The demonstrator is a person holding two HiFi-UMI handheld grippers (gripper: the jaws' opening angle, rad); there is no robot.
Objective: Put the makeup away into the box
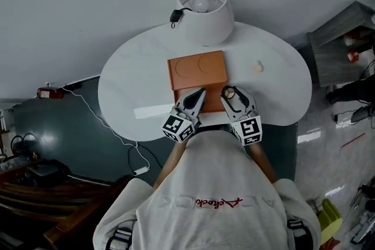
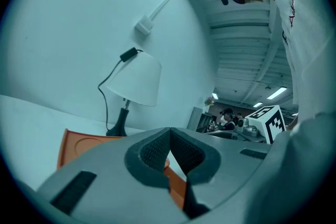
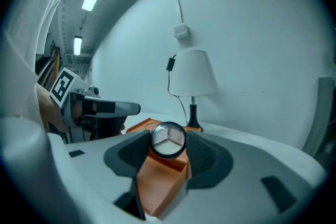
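Note:
An orange box (image 1: 197, 72) lies in the middle of the round white table (image 1: 129, 91); its top shows two round recesses. My right gripper (image 1: 230, 96) hangs over the box's near right corner, shut on a small round makeup jar (image 1: 229, 92) with a clear lid. The right gripper view shows that jar (image 3: 168, 140) clamped between the pads, with the orange box (image 3: 157, 186) below it. My left gripper (image 1: 198, 94) hovers at the box's near edge, shut with nothing in it; its pads (image 2: 155, 152) meet at the tips above the box (image 2: 79, 144). A small beige item (image 1: 258, 67) lies on the table to the right.
A white table lamp (image 1: 203, 9) stands behind the box, its black cable (image 1: 174, 16) at the shade. A white cord (image 1: 111, 129) runs down to the floor at the left. A grey shelf (image 1: 343, 38) stands to the right of the table.

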